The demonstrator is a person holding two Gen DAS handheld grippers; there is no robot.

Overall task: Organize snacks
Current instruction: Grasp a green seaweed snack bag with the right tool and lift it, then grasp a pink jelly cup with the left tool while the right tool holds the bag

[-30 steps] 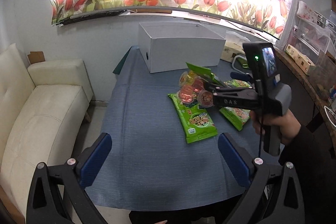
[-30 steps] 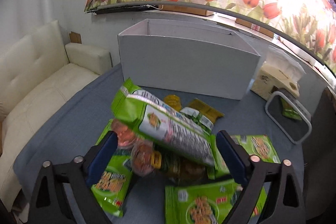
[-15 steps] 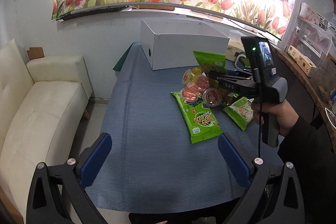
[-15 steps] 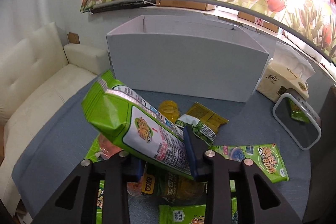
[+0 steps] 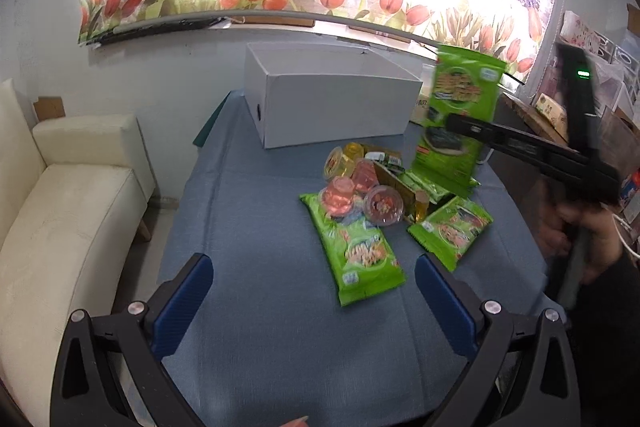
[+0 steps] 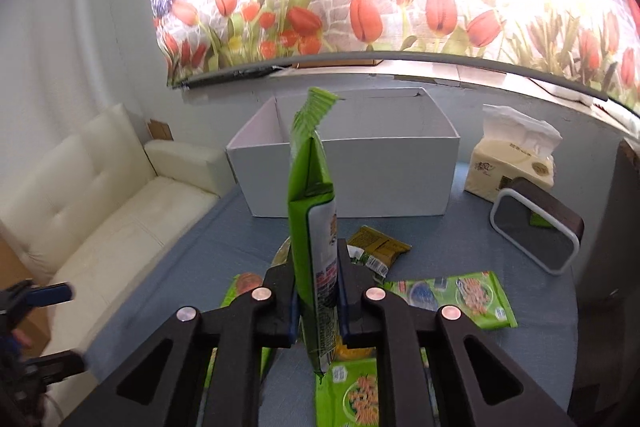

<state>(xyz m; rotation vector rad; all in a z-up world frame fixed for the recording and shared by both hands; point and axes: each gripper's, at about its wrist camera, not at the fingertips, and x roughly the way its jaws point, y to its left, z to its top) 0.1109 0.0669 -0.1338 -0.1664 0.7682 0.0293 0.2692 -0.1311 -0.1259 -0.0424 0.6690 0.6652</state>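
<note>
Green foil snack packet [image 6: 312,227] clamped upright in right gripper [image 6: 318,301]; left gripper [image 5: 314,291] gapes wide over two flat green packets [image 5: 360,247], one white cardboard box [image 5: 332,103].

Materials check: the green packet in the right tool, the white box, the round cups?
Green packet: glossy printed plastic film, with a crimped serrated top seal. White box: matte white cardboard by its folded corners and thin walls. Round cups: likely clear plastic with foil lids; the contents show through.

Snack pile [image 5: 368,195] blocks white box [image 5: 332,107] (open-topped).
</note>
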